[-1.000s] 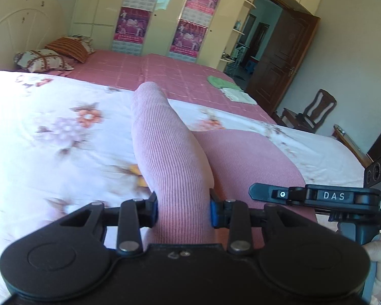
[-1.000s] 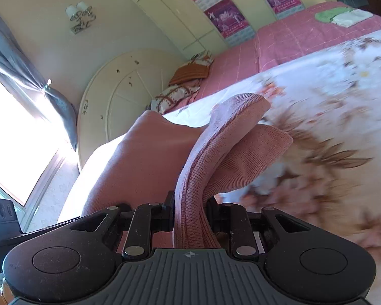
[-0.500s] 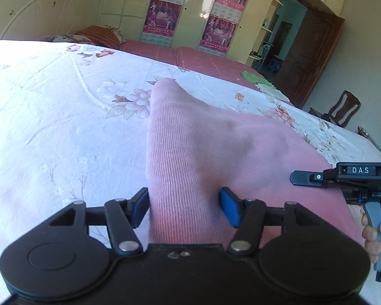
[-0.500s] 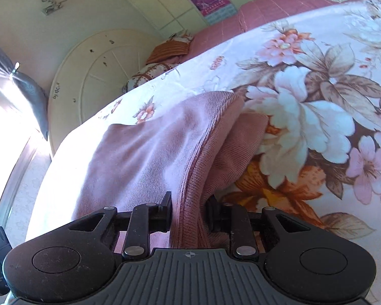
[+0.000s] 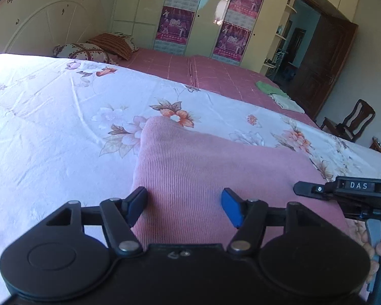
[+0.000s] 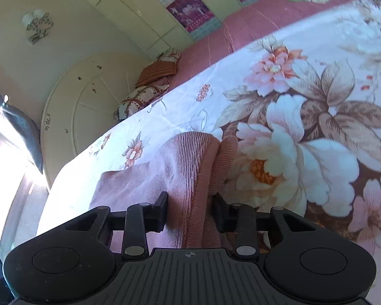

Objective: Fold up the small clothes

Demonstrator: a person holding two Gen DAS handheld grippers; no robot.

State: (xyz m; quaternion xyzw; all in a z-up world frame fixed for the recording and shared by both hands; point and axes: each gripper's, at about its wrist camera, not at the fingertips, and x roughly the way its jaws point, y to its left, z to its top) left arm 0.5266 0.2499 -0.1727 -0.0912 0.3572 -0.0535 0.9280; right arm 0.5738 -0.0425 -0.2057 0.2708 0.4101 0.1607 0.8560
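A pink ribbed knit garment [image 5: 203, 167] lies folded on the floral bedsheet [image 5: 63, 132]. My left gripper [image 5: 184, 207] is open, its jaws wide apart over the garment's near edge, with the cloth lying loose between them. My right gripper [image 6: 190, 209] stands with its jaws a little apart around a thick folded edge of the same garment [image 6: 188, 167], and the cloth still fills the gap. The right gripper's body [image 5: 355, 190] shows at the right of the left wrist view, over the garment's right edge.
A pink quilt [image 5: 216, 73] covers the far part of the bed, with green and white folded cloths [image 5: 279, 95] on it. Pillows [image 5: 94, 48] lie by the round headboard [image 5: 38, 23]. Wardrobes, a doorway and a wooden chair [image 5: 353, 122] stand beyond.
Both grippers have lowered the lifted garment onto the sheet. The left jaws have opened wide and let go. The right jaws have parted somewhat around the fold.
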